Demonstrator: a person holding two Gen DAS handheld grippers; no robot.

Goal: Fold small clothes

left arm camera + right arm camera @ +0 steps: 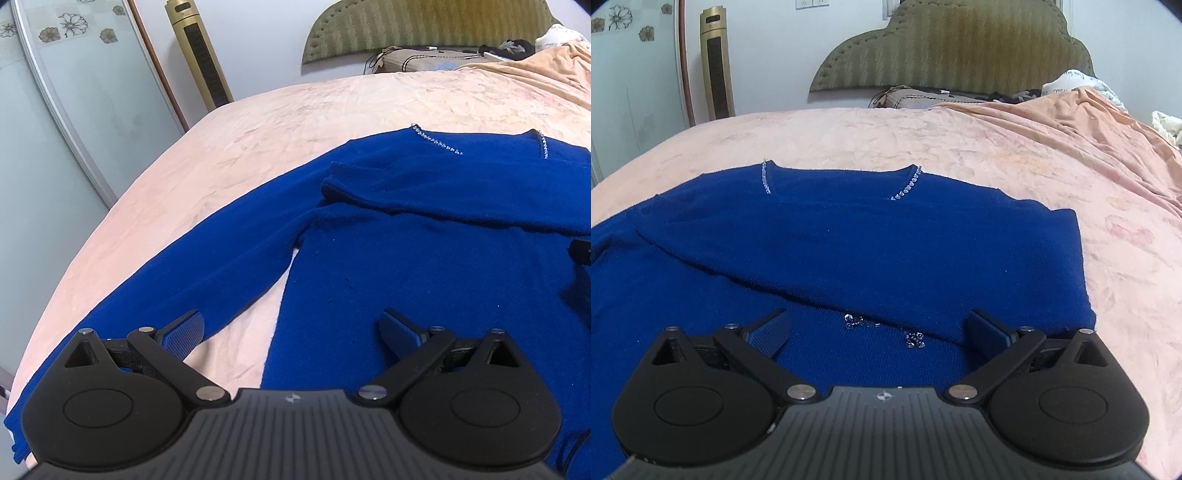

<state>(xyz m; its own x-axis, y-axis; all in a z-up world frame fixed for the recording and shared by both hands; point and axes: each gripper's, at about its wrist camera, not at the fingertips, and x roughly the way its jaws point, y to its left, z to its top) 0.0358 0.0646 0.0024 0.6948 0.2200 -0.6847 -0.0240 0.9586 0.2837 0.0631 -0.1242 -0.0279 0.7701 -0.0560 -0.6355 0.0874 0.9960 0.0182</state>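
A royal blue sweater (424, 236) with a rhinestone neckline lies flat on the pink bedspread (277, 122). Its right sleeve is folded across the chest (849, 254); its left sleeve (177, 277) stretches out toward the near left bed edge. My left gripper (291, 334) hovers open above the gap between that sleeve and the body, with nothing between its fingers. My right gripper (879, 332) stands wide open over the sweater's (701, 295) lower front, above small rhinestone ornaments (912, 339), holding nothing. A dark piece of the right gripper shows at the right edge of the left wrist view.
A padded olive headboard (953, 48) and pillows stand at the far end of the bed. A rumpled peach blanket (1071, 122) lies at the far right. A gold tower fan (716, 62) and a glass wardrobe door (85, 110) stand left of the bed.
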